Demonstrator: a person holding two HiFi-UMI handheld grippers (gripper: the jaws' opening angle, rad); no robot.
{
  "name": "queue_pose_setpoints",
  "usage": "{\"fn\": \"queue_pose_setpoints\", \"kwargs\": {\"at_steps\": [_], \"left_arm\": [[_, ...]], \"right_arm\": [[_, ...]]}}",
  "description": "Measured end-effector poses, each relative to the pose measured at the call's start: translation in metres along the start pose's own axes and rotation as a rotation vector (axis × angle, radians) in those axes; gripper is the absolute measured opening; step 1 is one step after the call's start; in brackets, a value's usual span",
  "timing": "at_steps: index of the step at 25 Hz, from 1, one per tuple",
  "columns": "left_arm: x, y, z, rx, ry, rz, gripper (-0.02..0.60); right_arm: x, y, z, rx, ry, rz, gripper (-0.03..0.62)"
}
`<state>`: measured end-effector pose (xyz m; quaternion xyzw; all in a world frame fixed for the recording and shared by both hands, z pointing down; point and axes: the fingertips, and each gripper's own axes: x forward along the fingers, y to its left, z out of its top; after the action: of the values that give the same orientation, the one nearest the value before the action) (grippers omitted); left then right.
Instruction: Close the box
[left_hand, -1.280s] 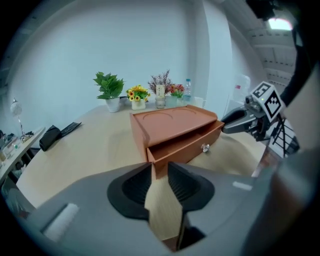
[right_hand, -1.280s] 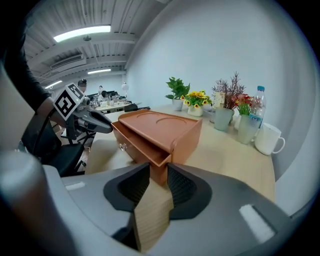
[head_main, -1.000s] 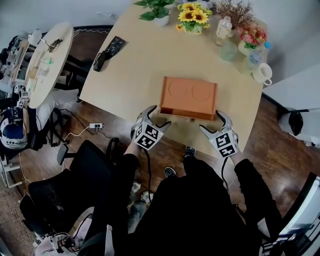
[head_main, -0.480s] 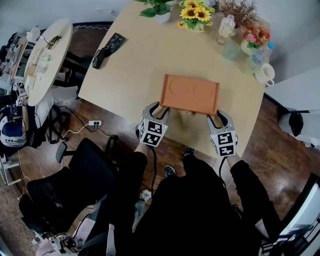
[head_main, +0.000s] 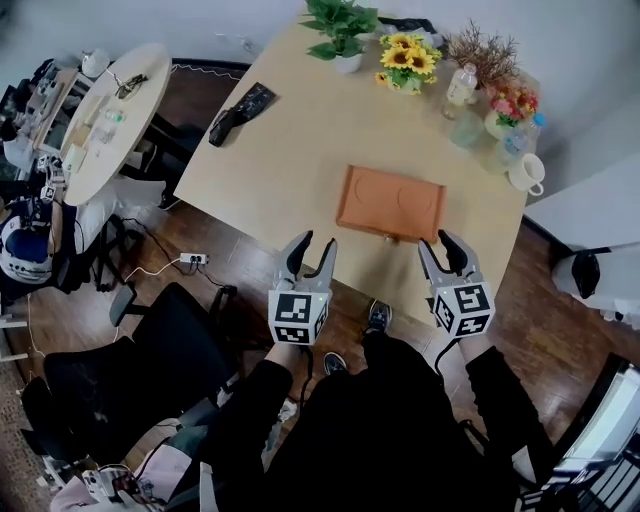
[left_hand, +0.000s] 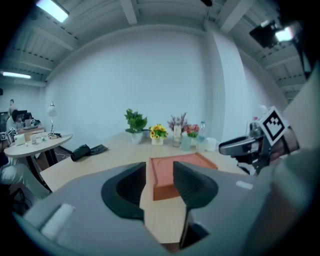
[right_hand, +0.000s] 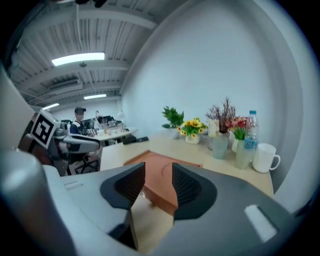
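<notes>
Both tools are loosened and hold nothing. The left gripper has its jaws a narrow gap apart, and in its own view only bare tabletop and the near left corner of the box show through that gap, well beyond the pads. The right gripper stands the same way: a narrow gap, pads on nothing, the box's near right corner visible past them.

The wooden table carries the orange box on its near right part, close to the person's edge. Its lid lies flat and closed, with two round shapes pressed into the top.

The person's forearms, in black sleeves, reach forward side by side. Both grippers point toward the box from the table's near edge, one off each near corner and apart from it, with their marker cubes turned up to the head camera.

A second ago both grippers sat right against the box's near corners with their jaws spread wide. Now they are drawn back toward the person, clear of the box, and the jaws have narrowed.
</notes>
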<state>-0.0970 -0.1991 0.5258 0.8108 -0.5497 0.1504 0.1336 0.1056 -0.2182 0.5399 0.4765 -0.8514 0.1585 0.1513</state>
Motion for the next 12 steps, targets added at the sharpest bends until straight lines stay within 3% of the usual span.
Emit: {"fn": "queue_pose_setpoints", "kwargs": {"at_steps": [7,12], "left_arm": [[-0.156,-0.027,0.073,-0.070,-0.273,-0.010,0.152],[-0.249,-0.041,0.085,-0.043,-0.391,-0.028,0.152]], "right_arm": [[-0.082,0.124,0.123,-0.036,-0.312,0.146,0.190],[-0.157,0.204,0.144,-0.069,-0.416,0.177,0.195]]}}
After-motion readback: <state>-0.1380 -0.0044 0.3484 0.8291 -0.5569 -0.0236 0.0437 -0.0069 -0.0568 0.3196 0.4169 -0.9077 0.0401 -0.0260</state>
